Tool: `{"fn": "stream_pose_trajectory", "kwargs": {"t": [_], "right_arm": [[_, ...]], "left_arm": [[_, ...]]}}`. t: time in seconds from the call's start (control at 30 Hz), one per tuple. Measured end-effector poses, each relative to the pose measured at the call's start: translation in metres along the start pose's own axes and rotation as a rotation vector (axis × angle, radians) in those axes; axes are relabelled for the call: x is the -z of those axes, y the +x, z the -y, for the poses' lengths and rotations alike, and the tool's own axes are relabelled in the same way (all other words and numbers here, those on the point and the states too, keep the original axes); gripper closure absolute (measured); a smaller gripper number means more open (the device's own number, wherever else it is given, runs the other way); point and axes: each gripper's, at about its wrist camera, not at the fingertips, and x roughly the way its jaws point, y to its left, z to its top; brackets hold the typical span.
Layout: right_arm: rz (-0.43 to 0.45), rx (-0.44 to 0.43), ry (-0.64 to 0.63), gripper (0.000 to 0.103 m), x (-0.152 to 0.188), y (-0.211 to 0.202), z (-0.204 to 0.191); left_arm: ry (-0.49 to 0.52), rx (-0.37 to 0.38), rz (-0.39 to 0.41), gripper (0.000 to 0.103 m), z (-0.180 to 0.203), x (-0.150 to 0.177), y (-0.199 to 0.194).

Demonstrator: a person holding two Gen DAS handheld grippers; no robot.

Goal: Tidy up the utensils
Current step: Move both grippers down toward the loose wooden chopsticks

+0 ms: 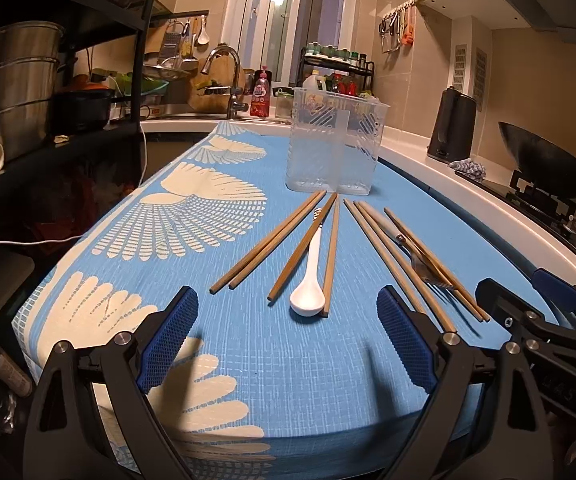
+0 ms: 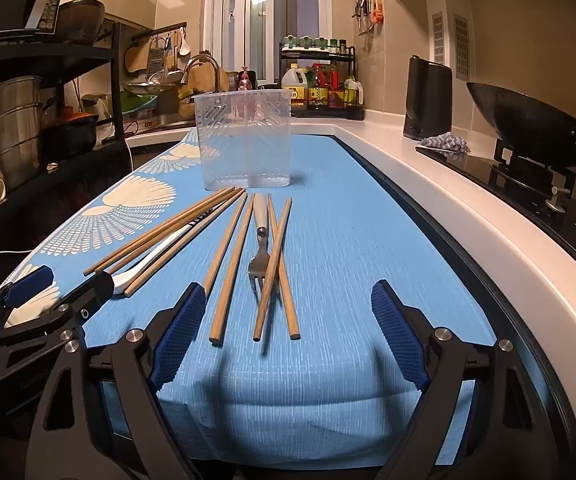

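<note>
**Both grippers low at near edge, empty**

L gripper [image 1: 288,344] & R gripper [image 2: 288,332] sit side by side, level w/ the tabletop [image 2: 348,240], aimed along it. Both spread wide, nothing held; fingers [image 1: 170,340] are black frames w/ blue mesh-textured pads. Ahead on the blue woven cloth: wooden chopsticks [image 1: 272,242] fanned loosely, glossy white spoon [image 1: 309,285] among them, metal fork [image 2: 262,258] under two crossed sticks. Clear ribbed plastic holder [image 1: 334,146] stands upright just past their tips.

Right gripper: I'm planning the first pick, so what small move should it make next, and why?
Probably ease the right gripper forward and down over the chopsticks just ahead. Both grippers are open and hold nothing, every utensil lies on the blue cloth, and the clear holder stands empty behind.
</note>
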Motion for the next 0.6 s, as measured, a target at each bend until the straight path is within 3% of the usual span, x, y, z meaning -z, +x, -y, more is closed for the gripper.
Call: {"fn": "stream_pose_trajectory", "kwargs": {"t": [0.6], "right_arm": [[0.004,-0.006,0.025,0.032,0.004,0.0001,0.0047]], "left_arm": [[0.012,0.0,0.024,0.015,-0.0028,0.001,-0.0007]]}}
